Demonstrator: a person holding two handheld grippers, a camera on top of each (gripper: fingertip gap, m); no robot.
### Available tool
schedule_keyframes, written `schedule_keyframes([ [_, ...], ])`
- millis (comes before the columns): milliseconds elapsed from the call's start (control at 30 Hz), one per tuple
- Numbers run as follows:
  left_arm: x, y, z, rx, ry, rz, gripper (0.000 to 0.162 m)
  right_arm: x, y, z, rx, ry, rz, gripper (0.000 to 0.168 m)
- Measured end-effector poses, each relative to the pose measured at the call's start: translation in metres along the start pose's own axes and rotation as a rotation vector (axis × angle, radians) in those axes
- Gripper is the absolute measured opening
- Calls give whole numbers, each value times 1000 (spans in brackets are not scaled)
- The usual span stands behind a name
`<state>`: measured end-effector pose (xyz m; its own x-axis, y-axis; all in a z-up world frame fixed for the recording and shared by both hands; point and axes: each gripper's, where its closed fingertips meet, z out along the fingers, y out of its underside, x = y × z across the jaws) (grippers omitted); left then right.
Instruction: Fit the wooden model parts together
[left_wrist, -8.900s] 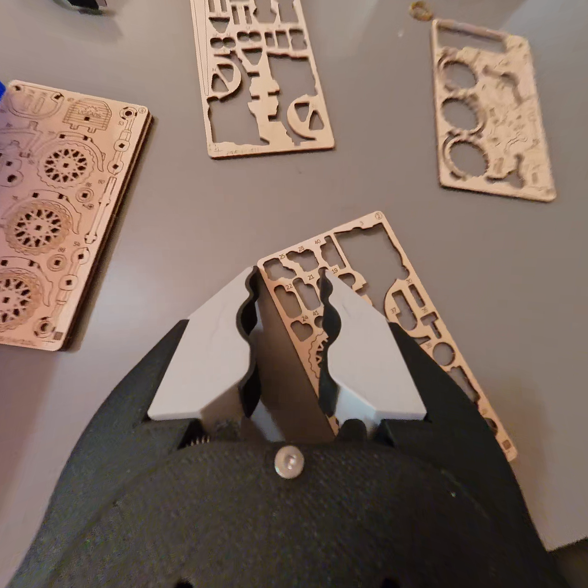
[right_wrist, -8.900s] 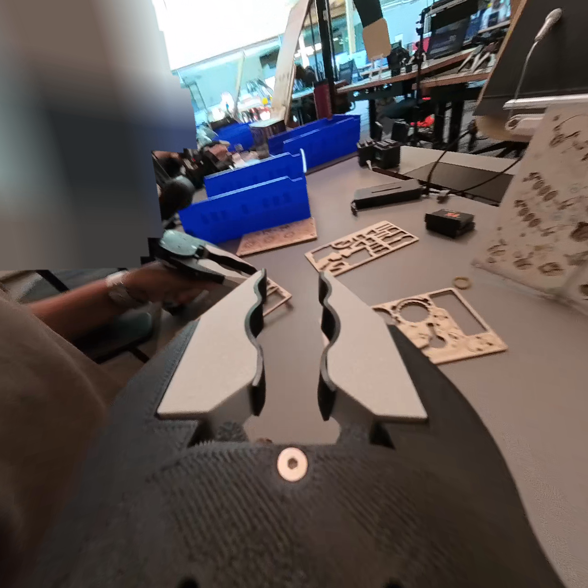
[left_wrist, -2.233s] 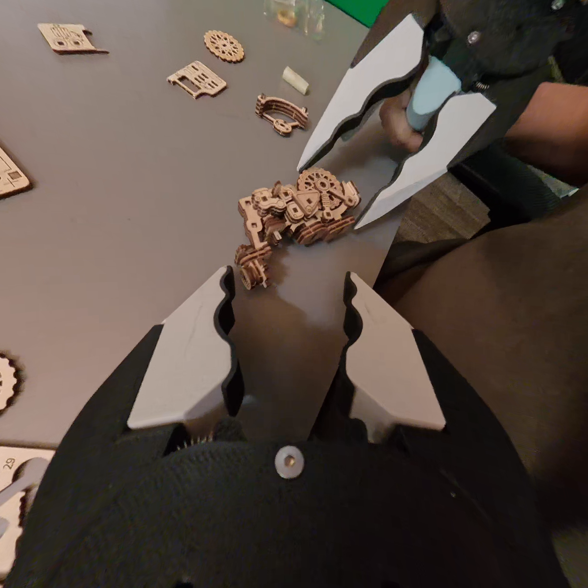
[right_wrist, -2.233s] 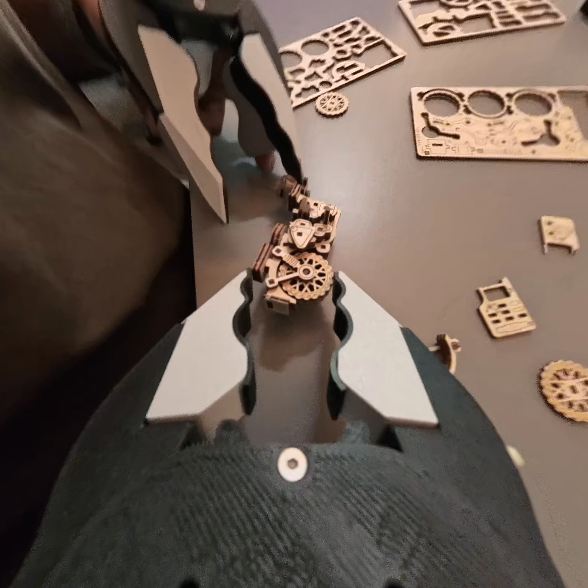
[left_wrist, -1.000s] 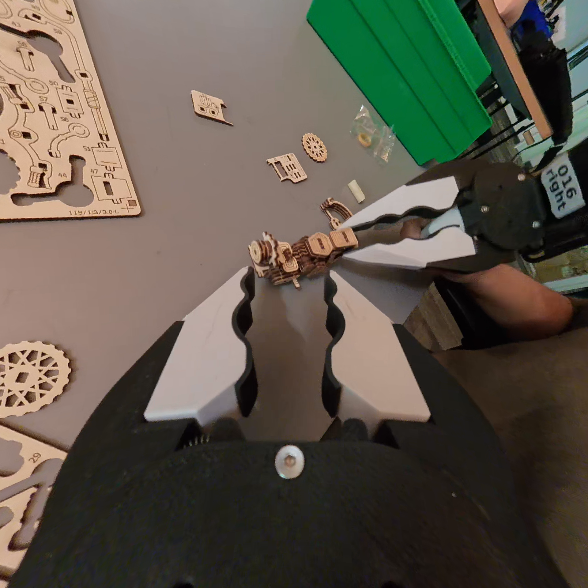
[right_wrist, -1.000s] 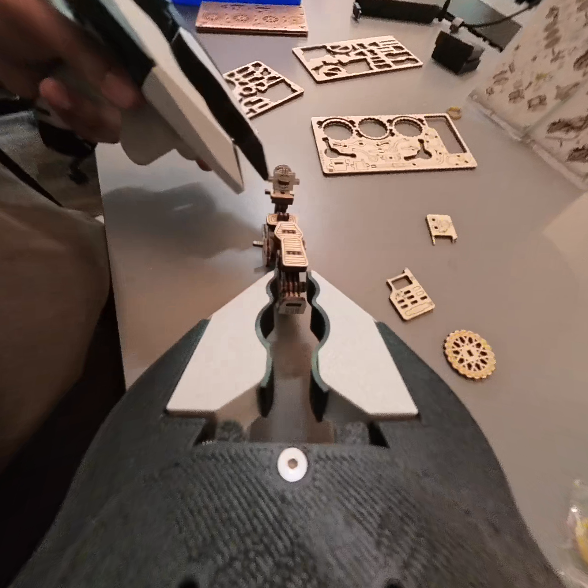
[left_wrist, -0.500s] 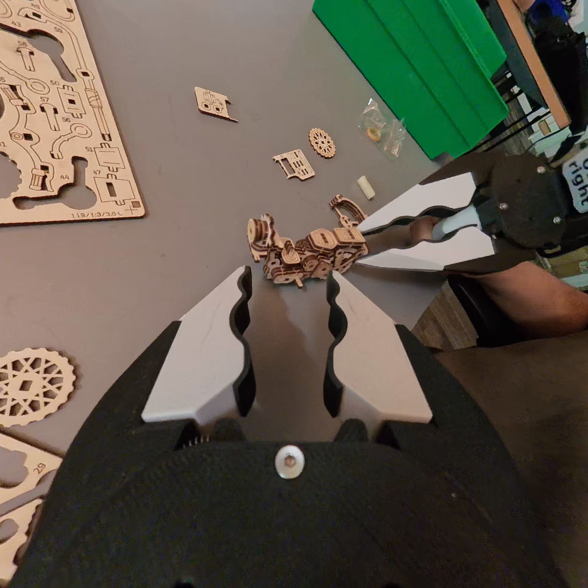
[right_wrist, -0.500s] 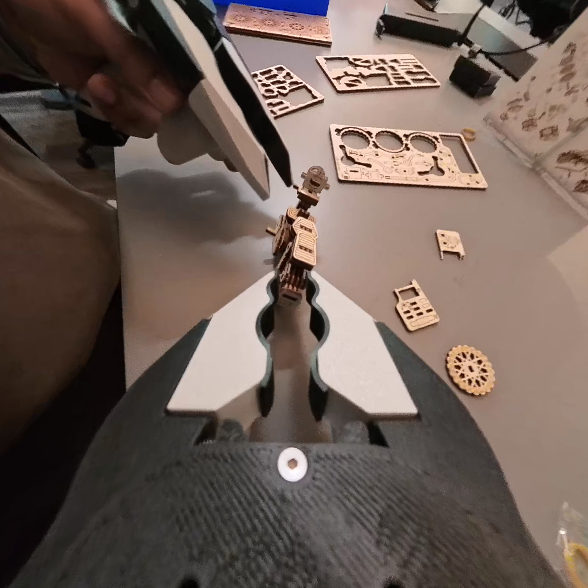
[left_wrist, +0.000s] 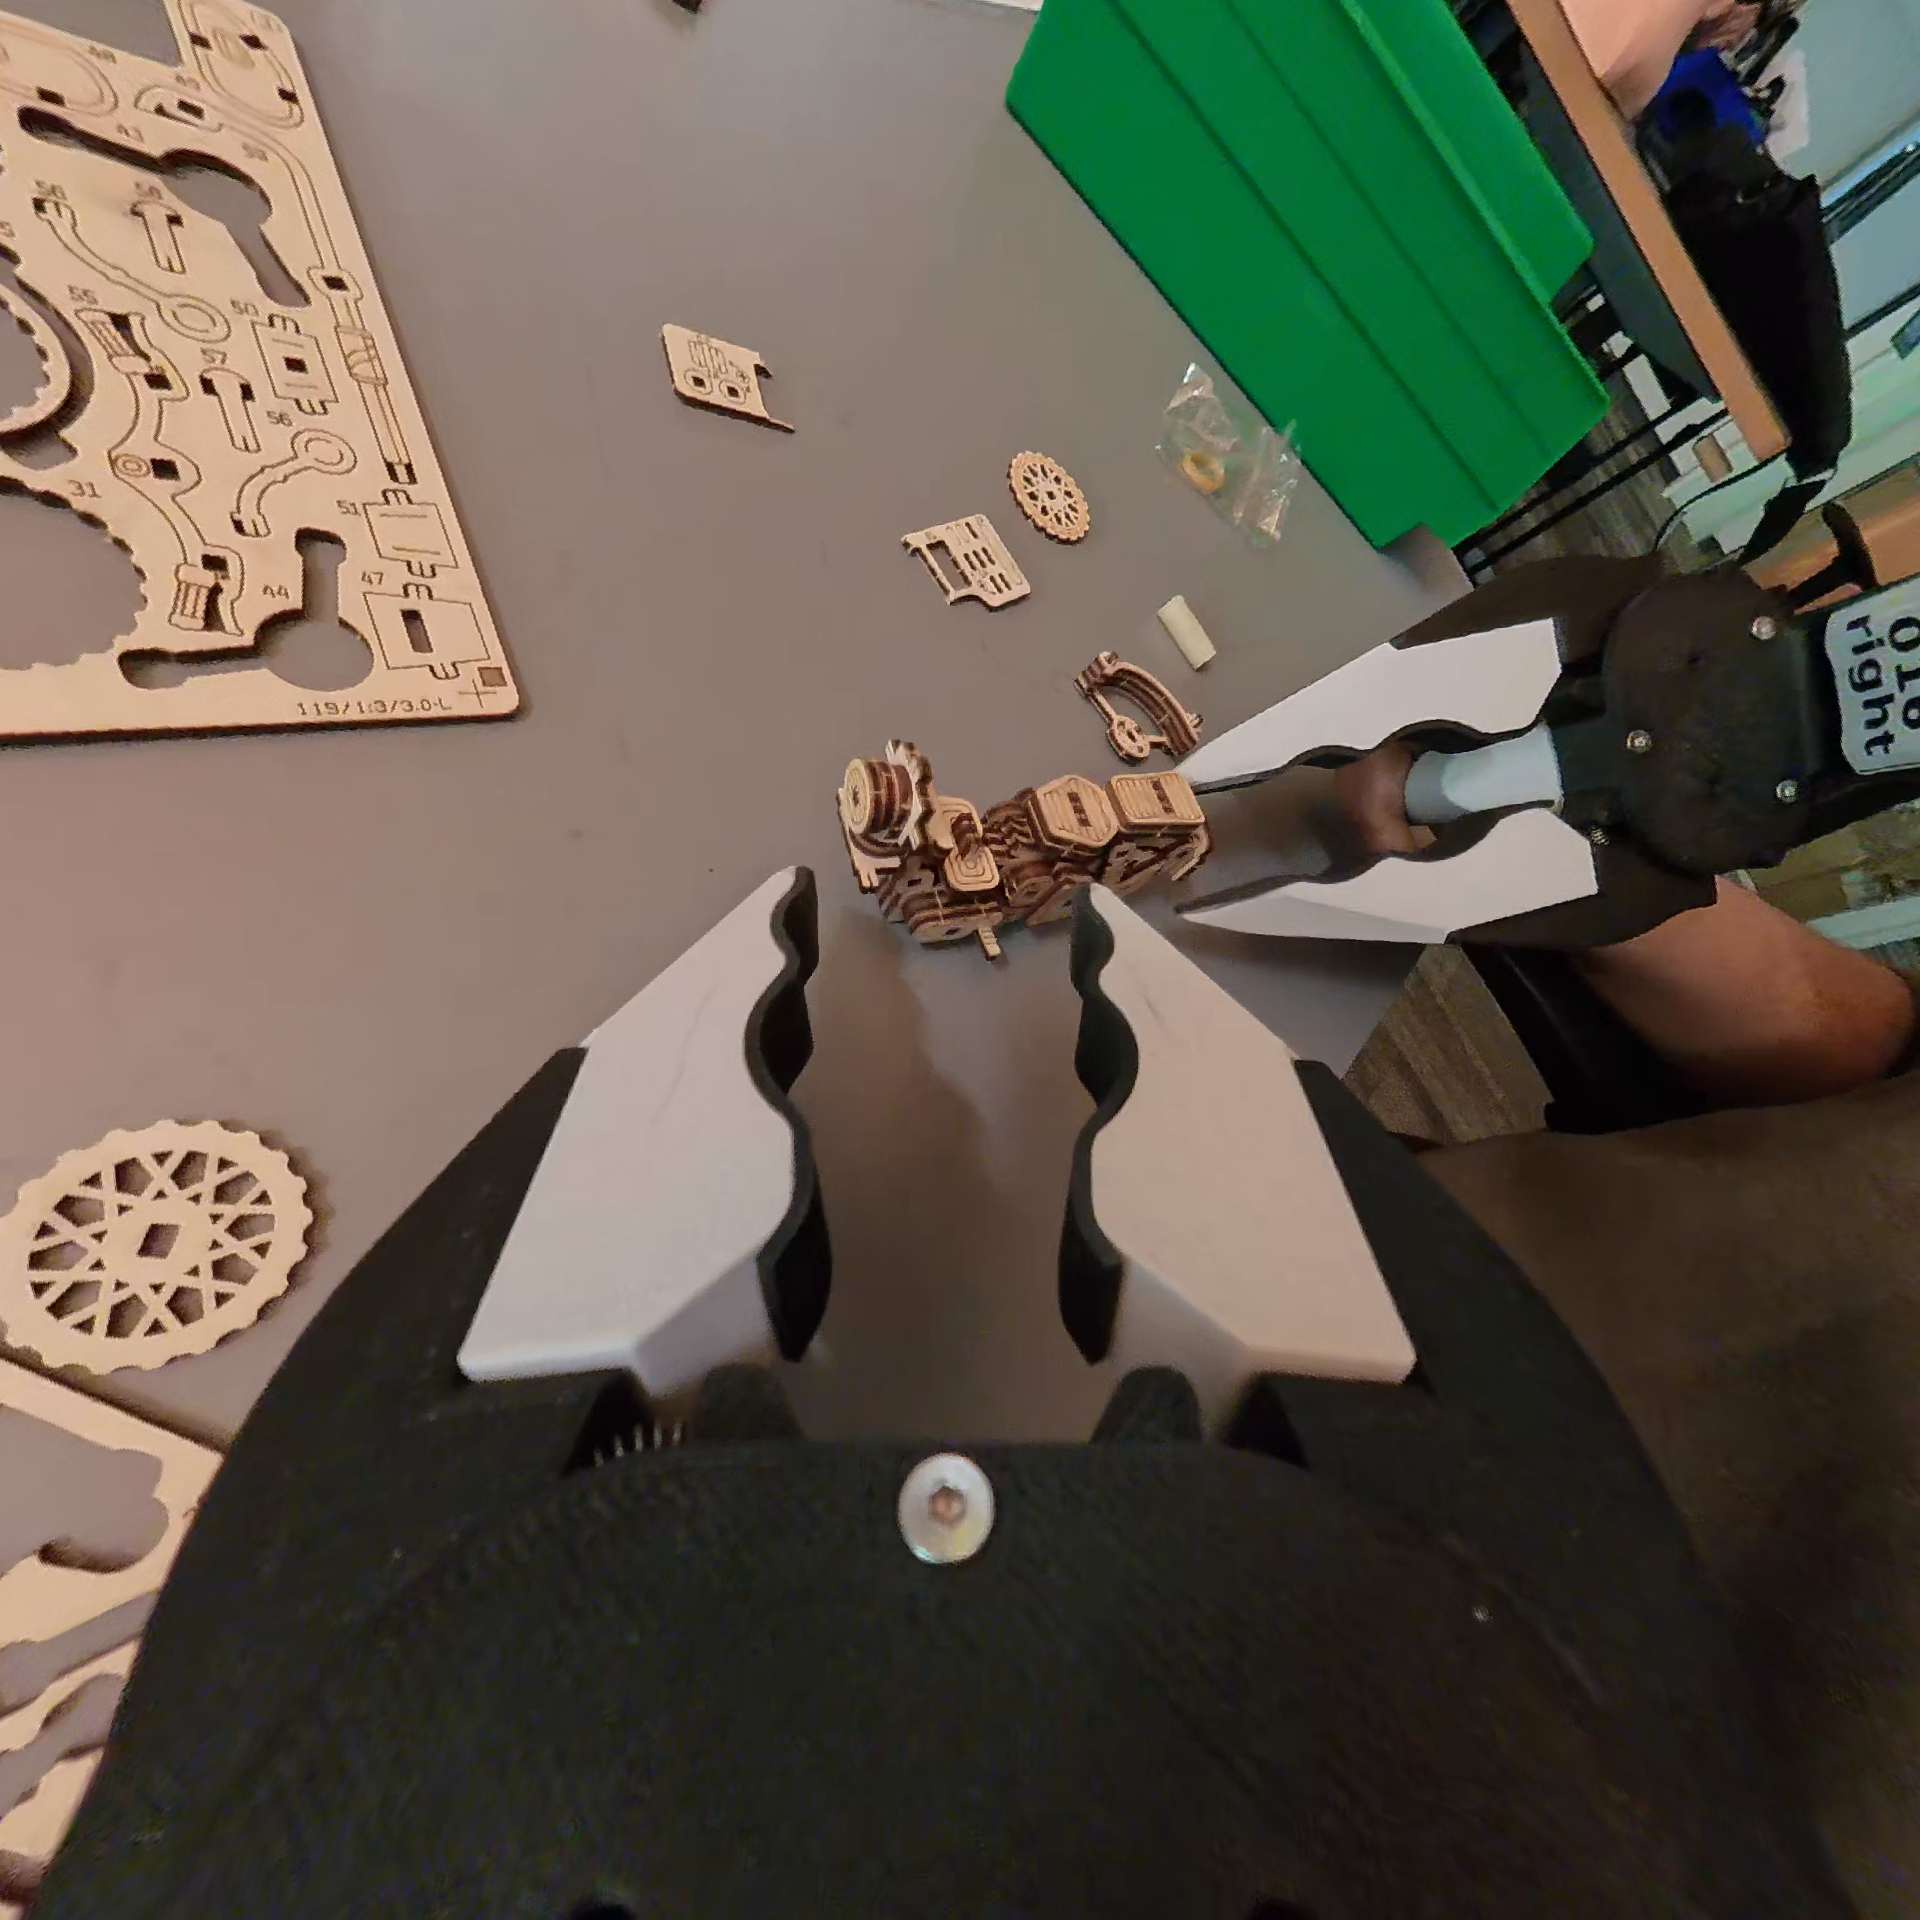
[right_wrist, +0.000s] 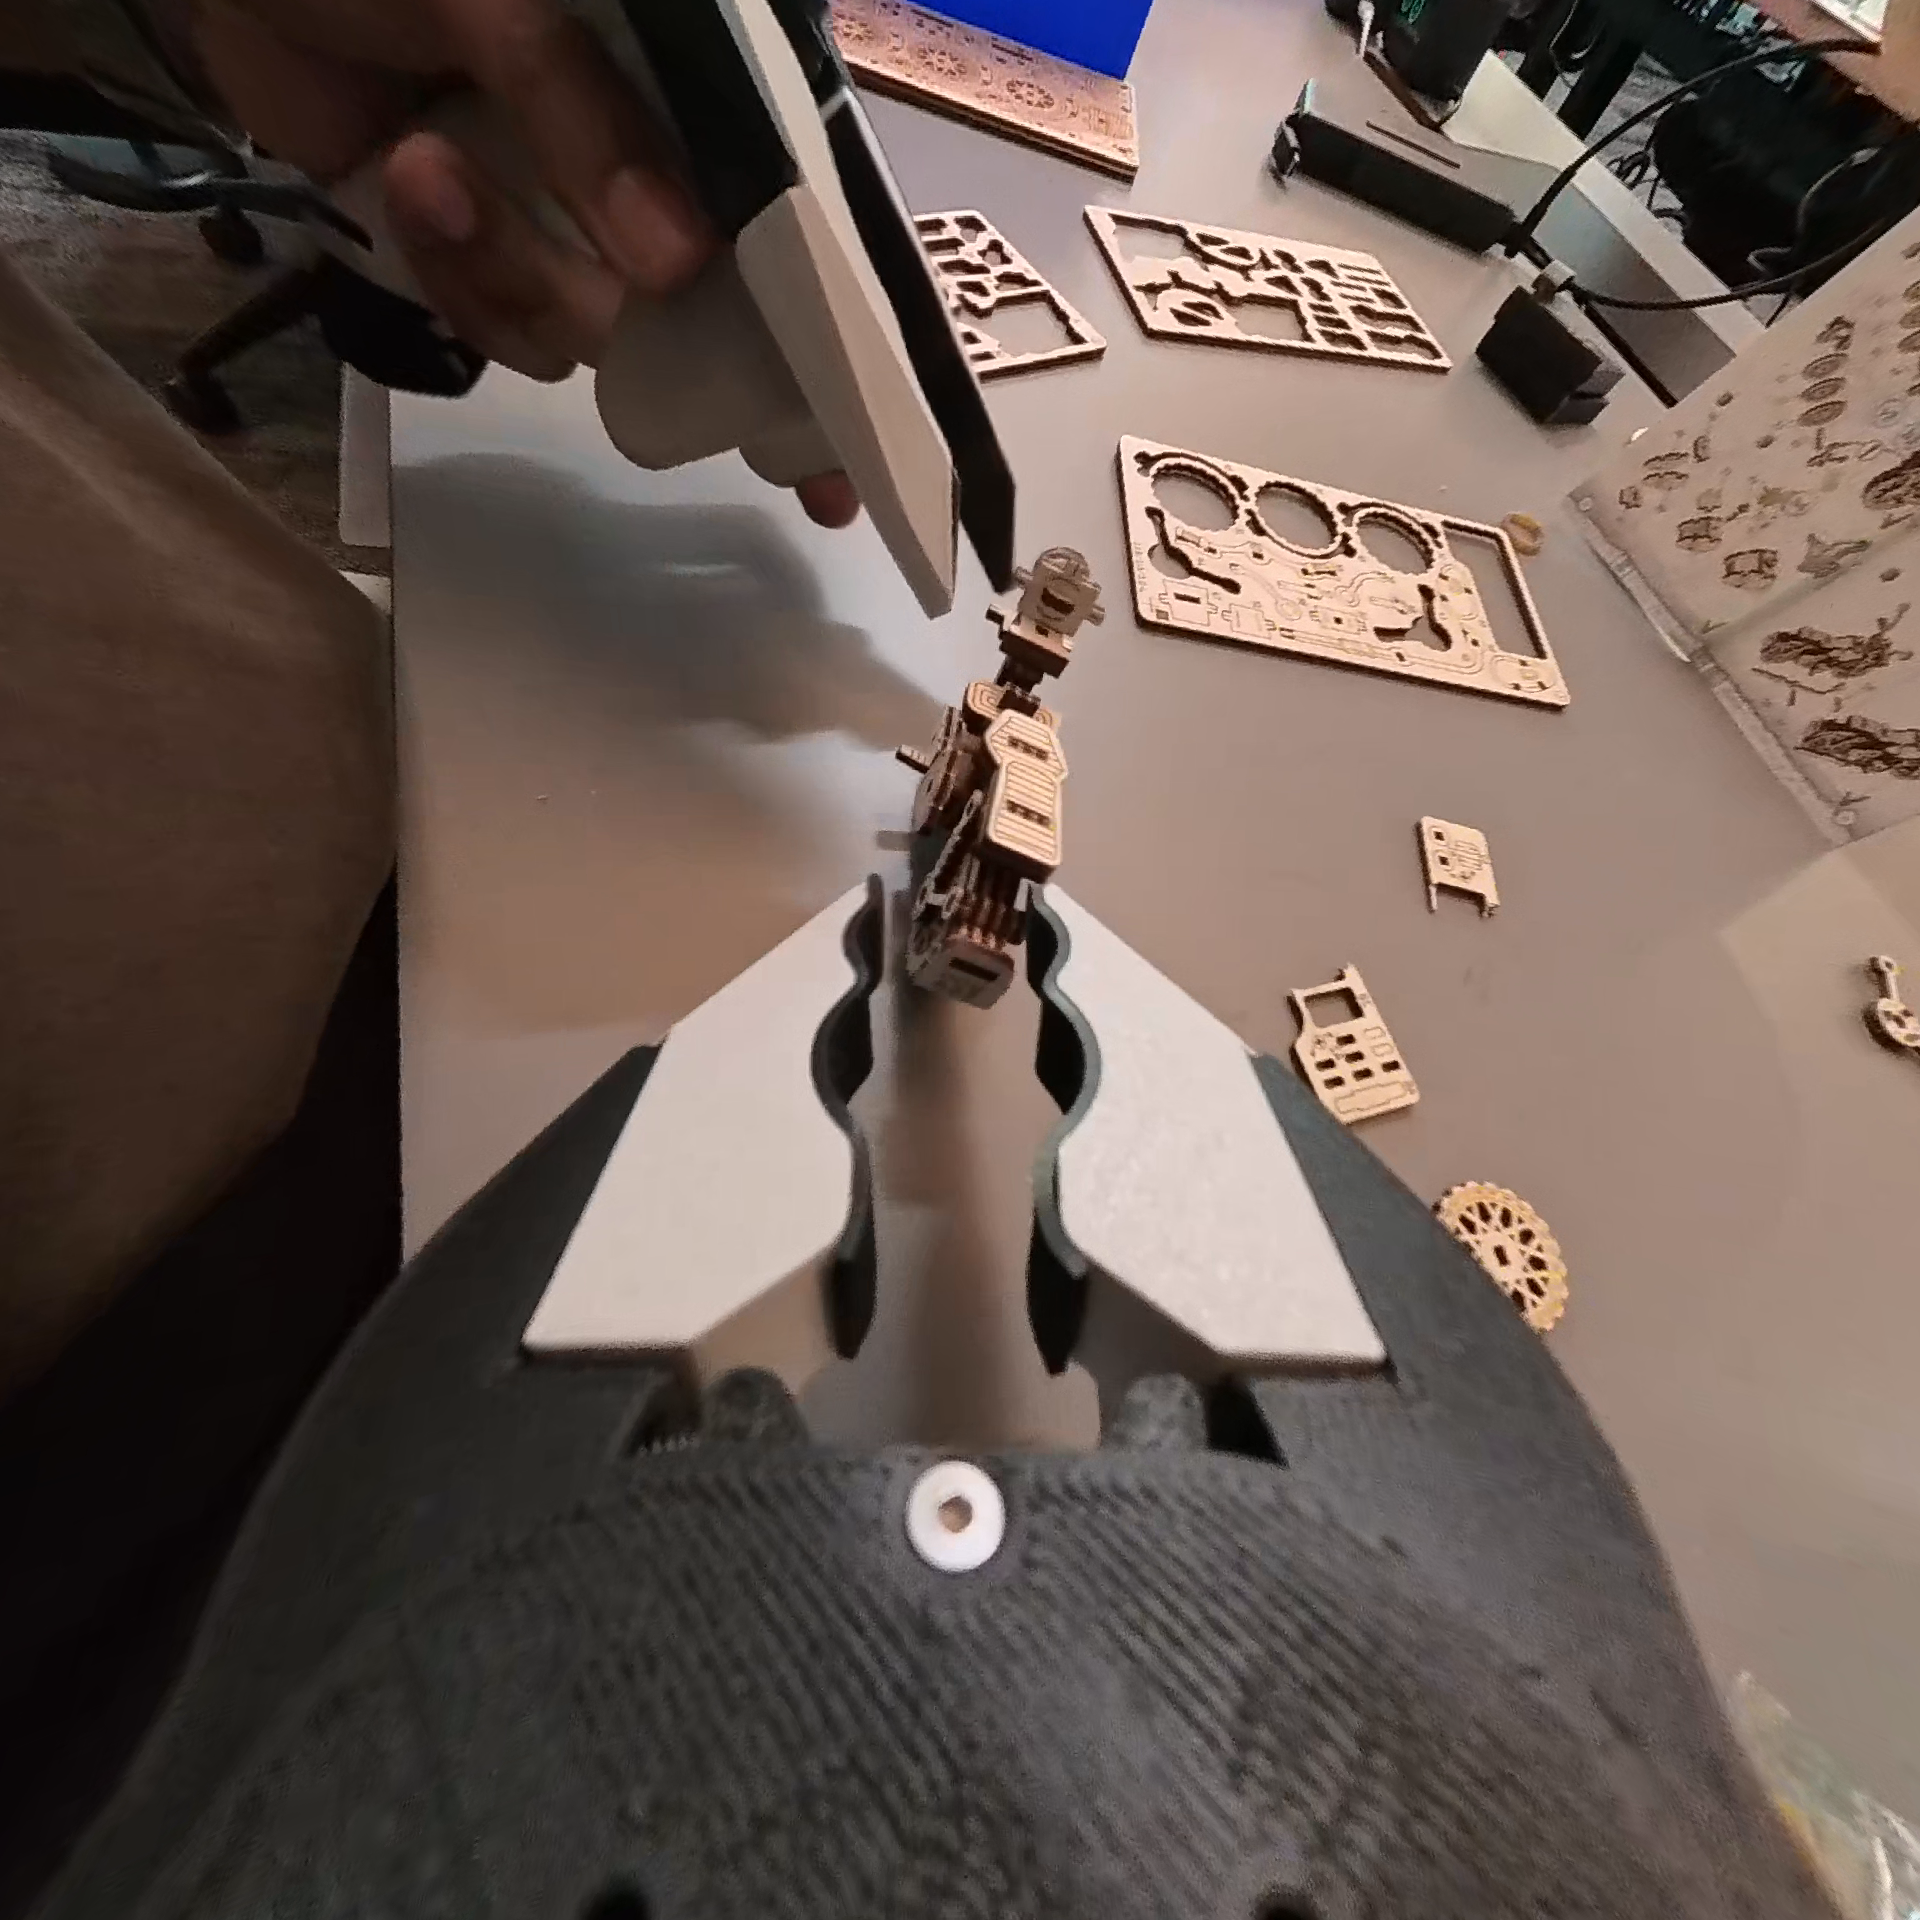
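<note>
The small wooden model (left_wrist: 1023, 852) rests on the grey table (left_wrist: 623, 883), its round-ended part pointing left. My left gripper (left_wrist: 940, 894) is open and empty, with its tips just short of the model. My right gripper (left_wrist: 1184, 844) comes in from the right. Its jaws stand slightly apart around the model's block end. In the right wrist view the model (right_wrist: 1013, 800) leans left between the right gripper's (right_wrist: 956, 904) tips, with a gap on the left side. The left gripper (right_wrist: 966, 561) hovers over the model's far end there.
A curved wooden part (left_wrist: 1132, 707), a white peg (left_wrist: 1187, 631), two flat slotted pieces (left_wrist: 966, 561) (left_wrist: 722, 376) and a small gear (left_wrist: 1049, 496) lie beyond the model. A cut-out sheet (left_wrist: 208, 416), a big gear (left_wrist: 151, 1247), a plastic bag (left_wrist: 1226, 457) and a green bin (left_wrist: 1330, 229) are around. Some 7 cm of space lies between my two pairs of fingers. Measured from the fingertips, the big gear (left_wrist: 151, 1247) is 11 cm or so from the left gripper and 20 cm from the right.
The right gripper's jaws have spread wider around the model's end. The model has tilted and shifted slightly. The left gripper stays open just short of it.
</note>
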<state>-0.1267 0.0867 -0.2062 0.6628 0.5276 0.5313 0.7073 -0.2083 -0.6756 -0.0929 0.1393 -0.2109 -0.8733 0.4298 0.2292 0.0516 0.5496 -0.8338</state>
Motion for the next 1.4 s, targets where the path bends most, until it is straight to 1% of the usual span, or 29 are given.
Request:
schedule_keyframes([
  [100, -1, -2, 3, 13, 15, 7, 46, 1, 1, 0, -7, 10, 3, 28],
  [233, -1, -7, 7, 34, 52, -22, 46, 5, 6, 2, -26, 19, 41, 35],
  [267, -1, -9, 7, 40, 63, -29, 45, 6, 6, 2, -24, 19, 55, 33],
  [367, 2, -11, 9, 40, 94, -44, 43, 6, 3, 0, -5, 16, 50, 17],
  [467, 1, -10, 9, 37, 87, -34, 42, 2, 0, 0, 6, 11, -8, 16],
  [633, -3, -8, 6, 55, 83, -34, 25, -4, -2, 0, 15, -3, -70, 15],
  [700, -6, -7, 5, 58, 70, -32, 16, -5, -3, -1, 22, -16, -65, 19],
  [733, -6, -7, 4, 60, 66, -25, 15, -6, -3, -1, 25, -21, -62, 21],
  [933, -5, 1, 0, 45, 41, -6, 15, 2, 6, 4, -29, 8, 0, 31],
  [1067, -3, 5, -7, 60, 28, -13, 15, 5, 9, 7, -50, 9, 33, 24],
  [1167, 1, 8, -12, 69, 45, -47, 20, 1, 9, 10, -59, -28, 48, 20],
  [1400, 0, 13, -21, 79, 17, -61, 25, -1, 5, 17, -78, -57, 21, 23],
])
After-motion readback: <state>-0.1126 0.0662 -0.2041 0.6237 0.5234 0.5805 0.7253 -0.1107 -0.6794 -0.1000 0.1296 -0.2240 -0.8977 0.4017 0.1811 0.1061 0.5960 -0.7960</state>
